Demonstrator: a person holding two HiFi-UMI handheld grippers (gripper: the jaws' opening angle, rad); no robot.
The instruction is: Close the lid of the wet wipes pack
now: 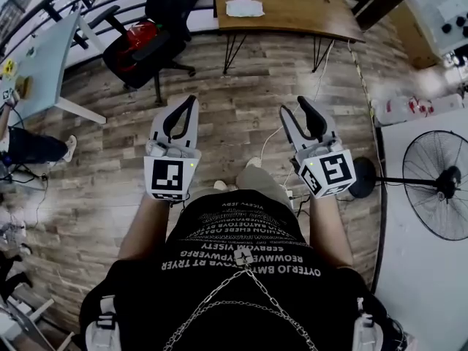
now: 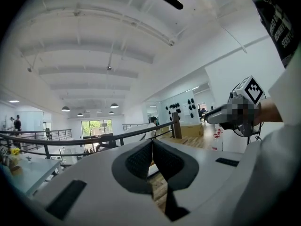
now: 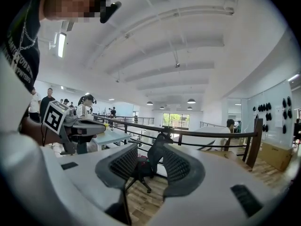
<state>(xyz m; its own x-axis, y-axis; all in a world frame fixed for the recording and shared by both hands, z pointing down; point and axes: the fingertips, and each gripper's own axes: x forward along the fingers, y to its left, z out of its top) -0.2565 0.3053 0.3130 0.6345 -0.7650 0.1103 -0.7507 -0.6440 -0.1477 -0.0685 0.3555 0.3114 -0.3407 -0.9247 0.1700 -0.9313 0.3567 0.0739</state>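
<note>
On the wooden table (image 1: 307, 9) at the far end of the floor lies a white flat pack (image 1: 245, 7), too small to tell its lid. Both grippers are held level over the wooden floor, well short of that table. My left gripper (image 1: 191, 101) has its black pads meeting at the tips, with nothing between them; the left gripper view shows the same closed tips (image 2: 151, 142). My right gripper (image 1: 295, 108) stands apart at the tips, and in the right gripper view (image 3: 150, 147) only the distant chair shows through the gap.
A black office chair (image 1: 150, 28) with something red on it stands left of the wooden table. A pale desk (image 1: 44, 57) is at far left, a standing fan (image 1: 439, 185) and a white surface (image 1: 424, 269) at right. A cable (image 1: 362, 86) runs along the floor.
</note>
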